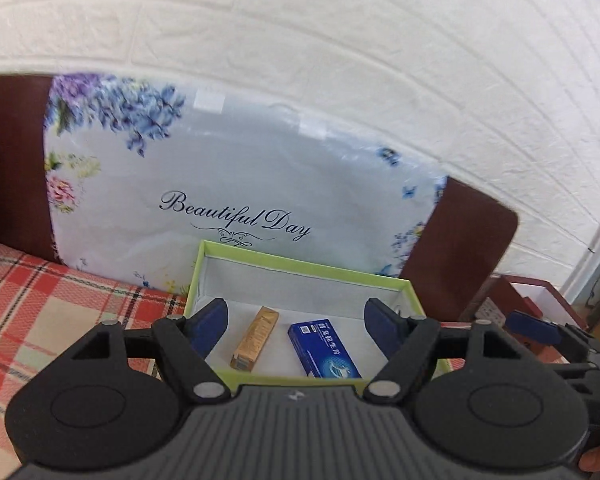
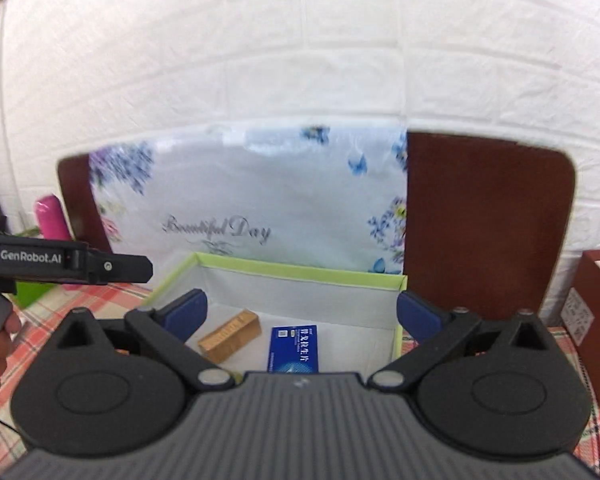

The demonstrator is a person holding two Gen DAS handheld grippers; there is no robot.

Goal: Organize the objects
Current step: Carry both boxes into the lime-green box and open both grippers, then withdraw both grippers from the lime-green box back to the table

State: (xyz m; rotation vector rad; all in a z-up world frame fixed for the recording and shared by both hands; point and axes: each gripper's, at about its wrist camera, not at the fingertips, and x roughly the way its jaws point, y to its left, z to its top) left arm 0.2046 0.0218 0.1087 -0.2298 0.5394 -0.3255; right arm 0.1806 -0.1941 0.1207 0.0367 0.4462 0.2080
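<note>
1. Left wrist view: the left tool [image 1: 296,320] hangs above the near edge of the green-rimmed box [image 1: 300,266], jaws spread, nothing between them.
2. The box stands on the checked counter [image 1: 40,312], just in front of a flowered cushion [image 1: 228,184] that leans upright at the back.
3. Inside the box, on its white floor, lie a gold carton [image 1: 256,338] and a blue carton [image 1: 324,350], side by side and apart.
4. The right tool [image 1: 536,326] shows at the right margin of this view; only one blue pad is visible there.
5. Right wrist view: the right tool [image 2: 300,314] is also over the box [image 2: 300,270], jaws spread to their widest and empty.
6. The gold carton [image 2: 230,336] and blue carton [image 2: 294,348] lie below and between its pads. The left tool [image 2: 80,266] crosses in from the left, seen side-on.
7. Handling, as a judgement: both cartons look light, stiff and smooth. Take hold across the two long sides, near the middle; hard pressure could dent the card.
8. The box itself is probably light and thin-walled; a grip on one wall may tip it.
9. Hidden or unclear: the near wall of the box sits behind each tool body. The carton print is too small to read. A red box [image 2: 598,320] at the right is cut off, and motion blur softens the cushion lettering.
</note>
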